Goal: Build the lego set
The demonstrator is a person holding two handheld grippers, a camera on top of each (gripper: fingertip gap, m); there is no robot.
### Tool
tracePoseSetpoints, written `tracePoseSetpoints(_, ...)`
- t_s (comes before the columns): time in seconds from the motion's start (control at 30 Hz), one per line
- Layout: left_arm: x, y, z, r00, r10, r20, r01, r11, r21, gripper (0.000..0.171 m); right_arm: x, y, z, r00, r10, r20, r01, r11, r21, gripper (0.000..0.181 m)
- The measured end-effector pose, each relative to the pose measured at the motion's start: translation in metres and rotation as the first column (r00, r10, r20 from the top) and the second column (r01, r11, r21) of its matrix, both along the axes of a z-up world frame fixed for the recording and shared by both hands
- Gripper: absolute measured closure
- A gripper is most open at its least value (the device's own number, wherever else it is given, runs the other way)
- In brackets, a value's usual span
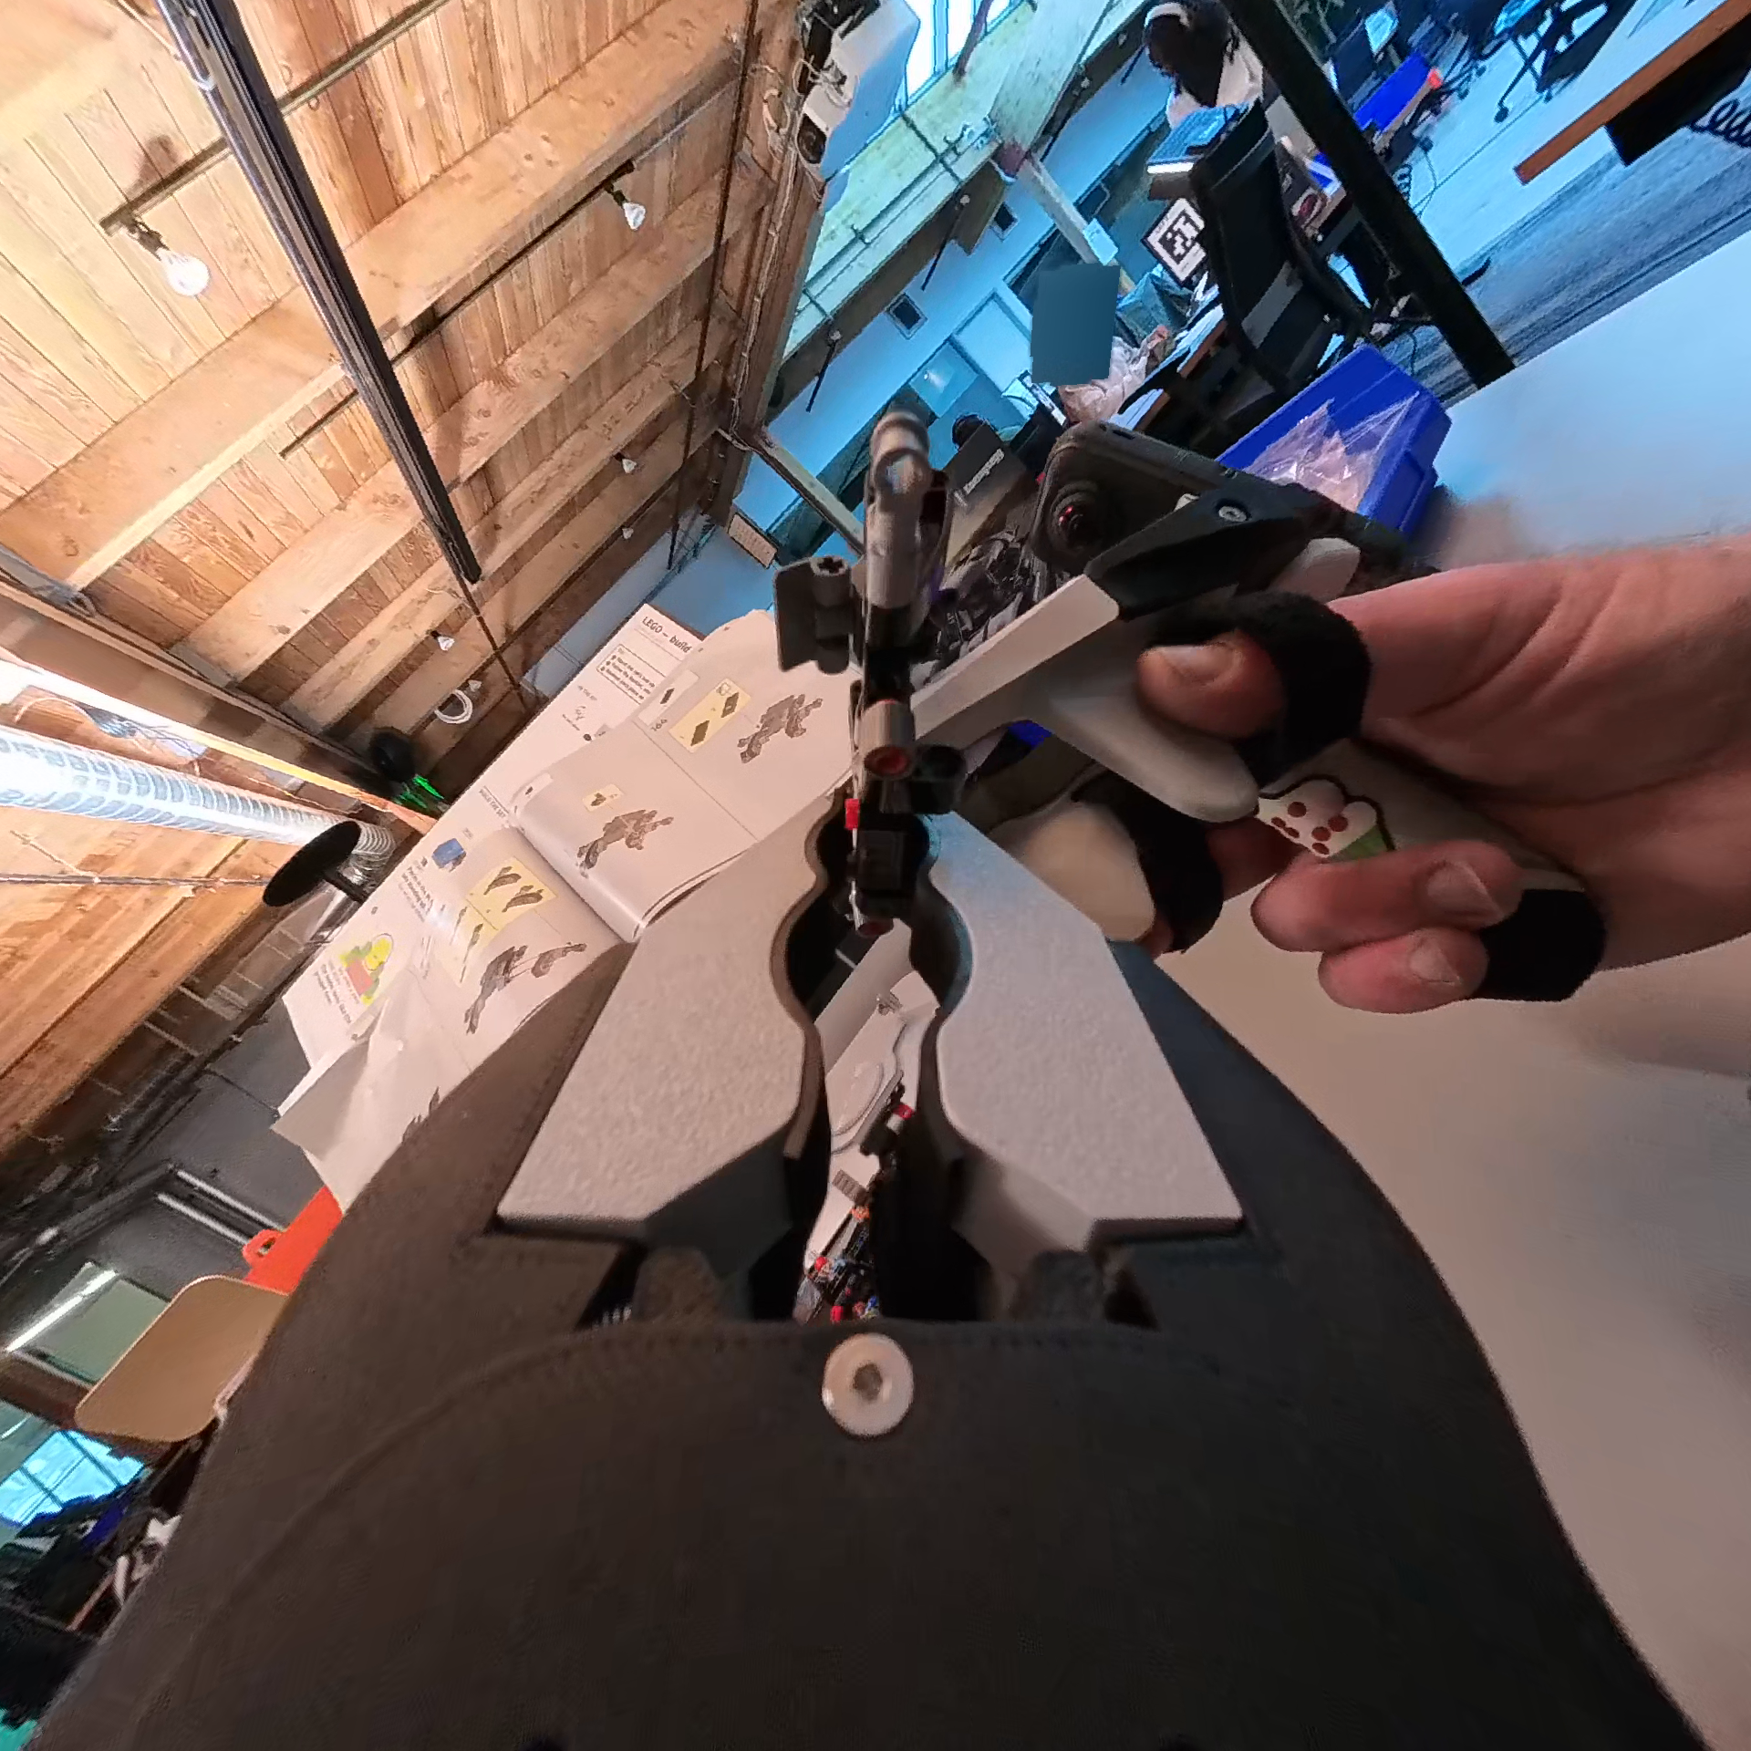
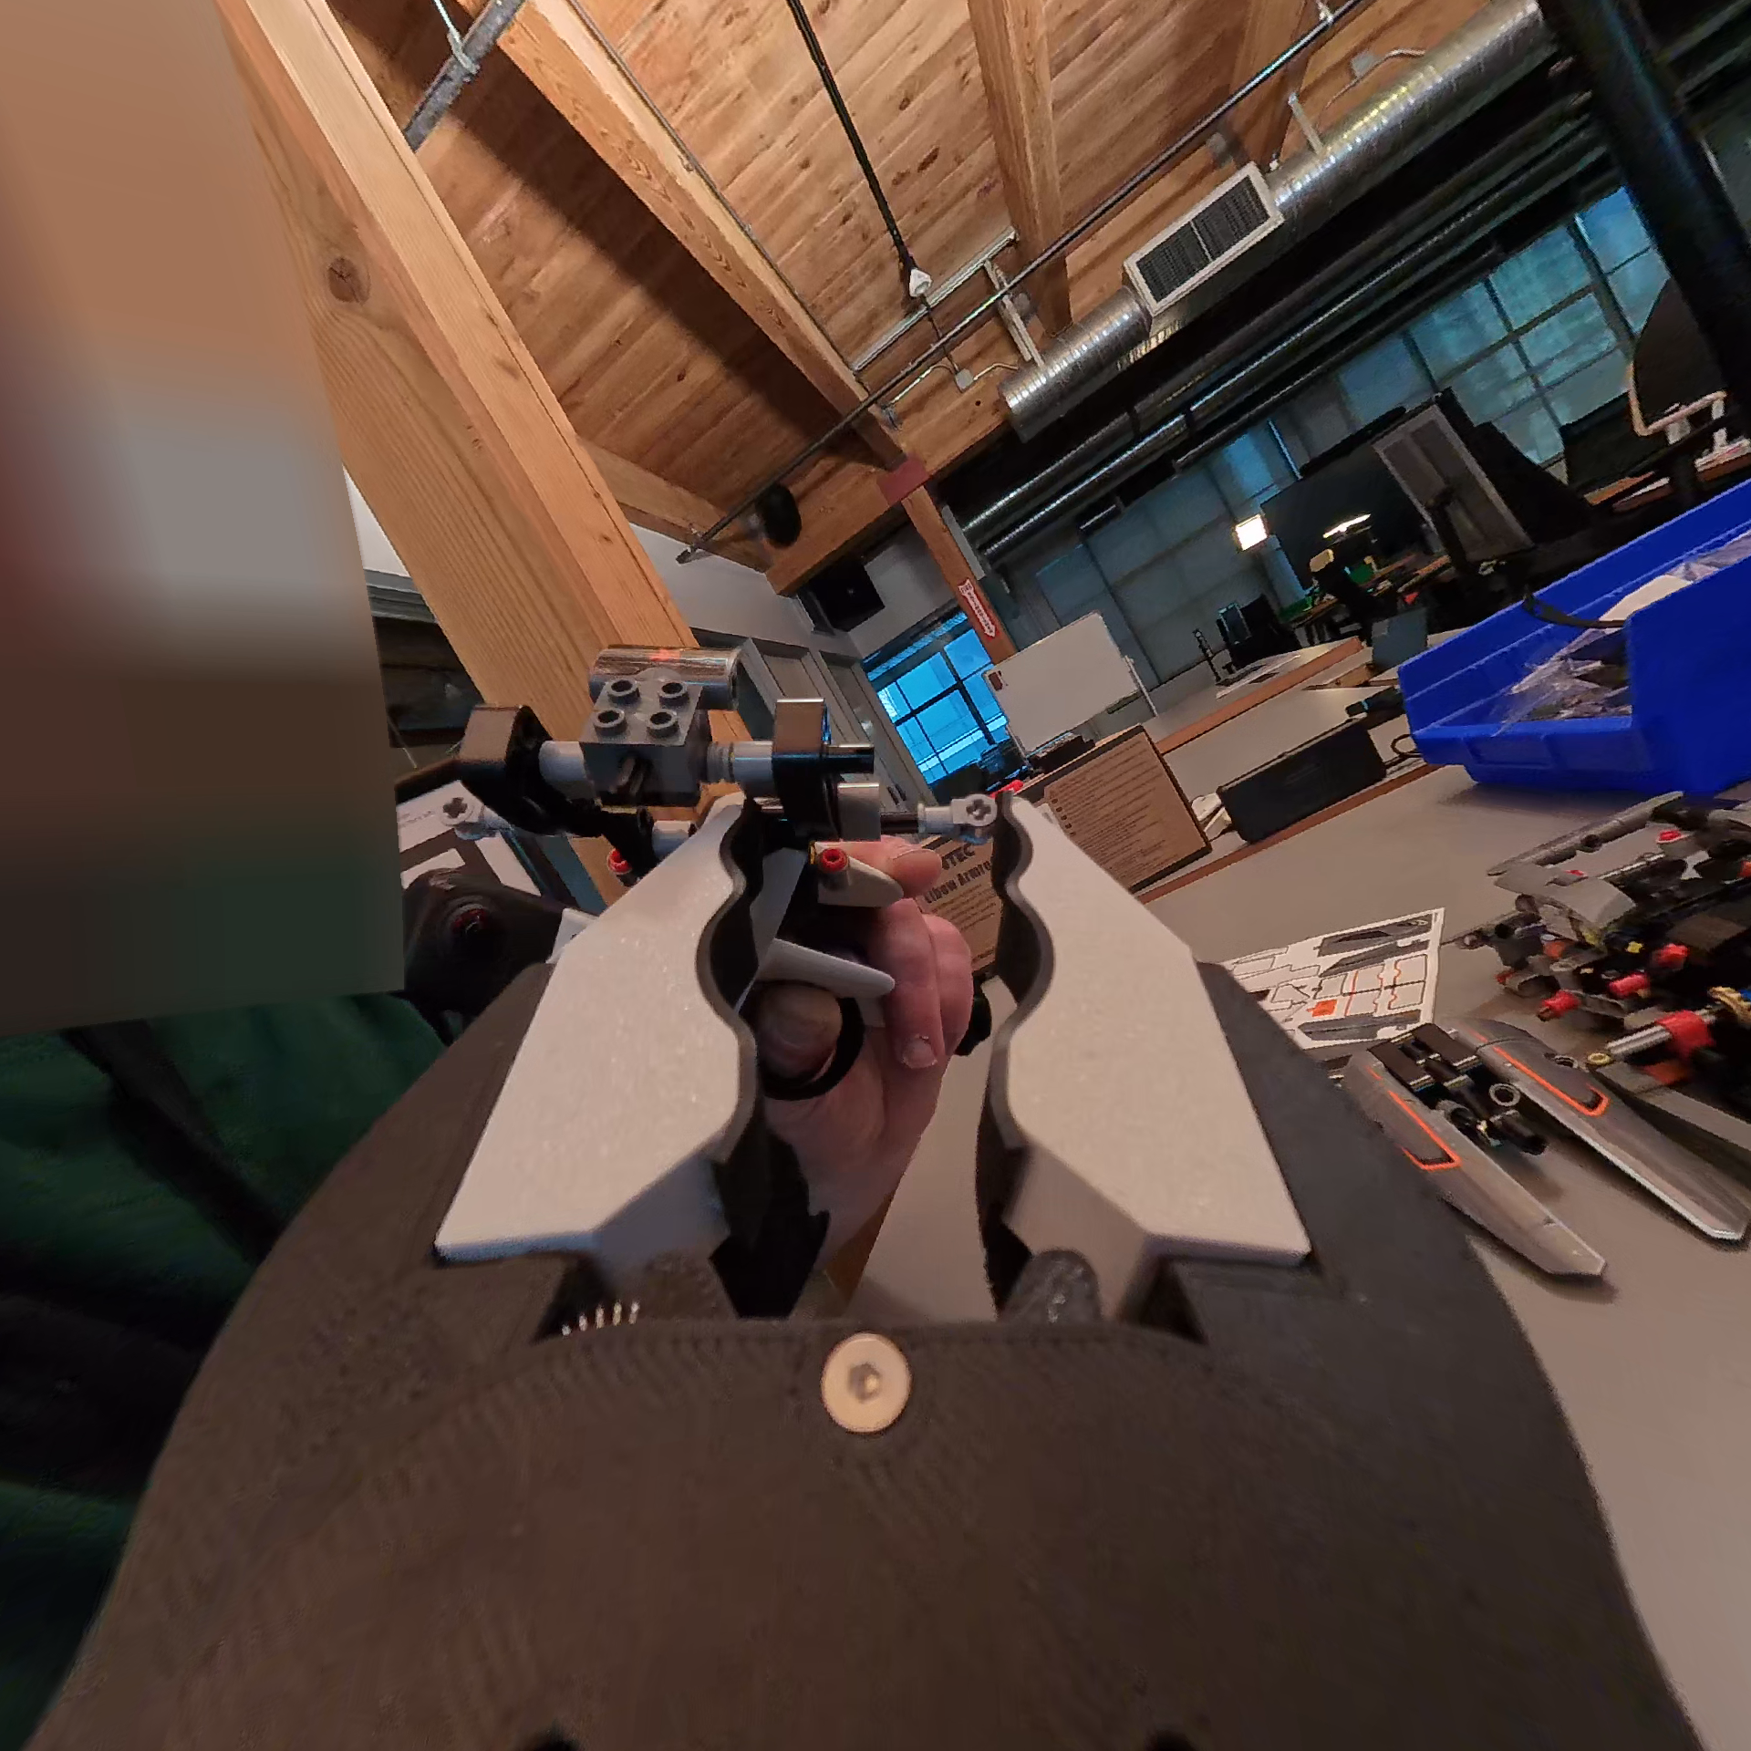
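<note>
The left gripper [image 1: 876, 886] was clamped down near its tips on the bottom of the small grey-and-black lego assembly [image 1: 886, 663], fingers nearly together with just the black stem pinched between them. Holding it low like that left the rest of the piece sticking out in the air, free to be worked on (I'd guess that was the whole point).

The right gripper [image 2: 867, 834] had its fingers spread around the far end of the same assembly [image 2: 663, 749]. The right finger sat at a light grey connector [image 2: 971, 812] on a thin black axle, but I couldn't tell if it was actually squeezing anything or just lined up to push it on.

Both tools were raised off the white table [image 1: 1563, 474], probably for clearance. The open instruction booklet [image 1: 616, 815] lay behind, easy to glance at, and the bigger half-built model [image 2: 1639, 966] with its loose panels waited off to the right near the blue bin [image 2: 1592, 701].
</note>
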State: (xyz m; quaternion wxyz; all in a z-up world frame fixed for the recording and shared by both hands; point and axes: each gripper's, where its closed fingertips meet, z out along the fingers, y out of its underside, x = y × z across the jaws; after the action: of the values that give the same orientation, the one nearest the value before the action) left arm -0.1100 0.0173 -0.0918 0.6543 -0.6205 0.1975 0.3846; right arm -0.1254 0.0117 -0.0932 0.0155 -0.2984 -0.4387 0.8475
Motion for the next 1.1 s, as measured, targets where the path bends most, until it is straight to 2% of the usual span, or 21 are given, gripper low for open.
tracePoseSetpoints(0.23,0.0,0.002,-0.003,1.0,-0.014,0.018,0.014,1.0,-0.008,0.164,0.0,0.002,-0.002,1.0,-0.01,0.003,0.01,1.0,0.013,0.136)
tracePoseSetpoints(0.3,0.0,0.003,-0.004,1.0,-0.015,0.025,0.015,1.0,-0.008,0.164,0.001,0.003,-0.002,1.0,-0.005,-0.001,0.005,1.0,0.022,0.144)
tracePoseSetpoints(0.5,-0.001,0.005,-0.005,0.999,-0.016,0.042,0.016,1.0,-0.01,0.164,0.002,0.004,-0.003,1.0,-0.024,-0.01,0.024,0.998,0.06,0.144)
tracePoseSetpoints(0.63,-0.003,0.005,-0.005,0.998,-0.014,0.06,0.014,1.0,-0.007,0.164,-0.001,0.005,-0.003,1.0,-0.004,0.008,0.004,1.0,0.026,0.142)
tracePoseSetpoints(0.67,-0.005,0.005,-0.004,0.997,-0.013,0.077,0.013,1.0,-0.003,0.164,-0.003,0.006,-0.006,0.999,0.018,0.033,-0.019,1.0,0.012,0.126)
tracePoseSetpoints(0.7,-0.009,0.003,-0.003,0.996,-0.006,0.092,0.005,1.0,0.004,0.164,-0.006,0.01,-0.01,0.998,0.028,0.057,-0.027,1.0,-0.008,0.12)
tracePoseSetpoints(0.73,-0.012,0.001,-0.001,0.993,-0.011,0.119,0.008,1.0,0.022,0.164,-0.007,0.017,-0.012,0.998,0.019,0.065,-0.017,0.999,-0.032,0.124)
tracePoseSetpoints(0.8,-0.022,-0.005,0.004,0.965,-0.063,0.253,0.048,0.997,0.066,0.164,-0.008,0.022,-0.017,0.998,-0.008,0.068,0.009,1.0,-0.009,0.127)
tracePoseSetpoints(0.83,-0.028,-0.007,0.003,0.931,-0.107,0.348,0.081,0.993,0.088,0.164,-0.009,0.024,-0.02,0.997,-0.028,0.075,0.028,1.0,0.012,0.127)
tracePoseSetpoints(0.93,-0.048,-0.014,0.002,0.759,-0.243,0.604,0.149,0.968,0.202,0.164,-0.013,0.028,-0.023,0.994,-0.061,0.086,0.059,0.998,0.028,0.124)
tracePoseSetpoints(0.97,-0.053,-0.015,-0.002,0.68,-0.284,0.676,0.174,0.958,0.227,0.164,-0.013,0.027,-0.023,0.994,-0.07,0.079,0.067,0.997,0.042,0.127)
tracePoseSetpoints(1.03,-0.058,-0.017,-0.005,0.478,-0.382,0.791,0.219,0.924,0.314,0.164,-0.014,0.024,-0.02,0.993,-0.099,0.069,0.093,0.992,0.089,0.13)
tracePoseSetpoints(1.1,-0.059,-0.018,-0.008,0.285,-0.451,0.846,0.249,0.887,0.39,0.164,-0.015,0.018,-0.017,0.991,-0.112,0.07,0.102,0.986,0.133,0.133)
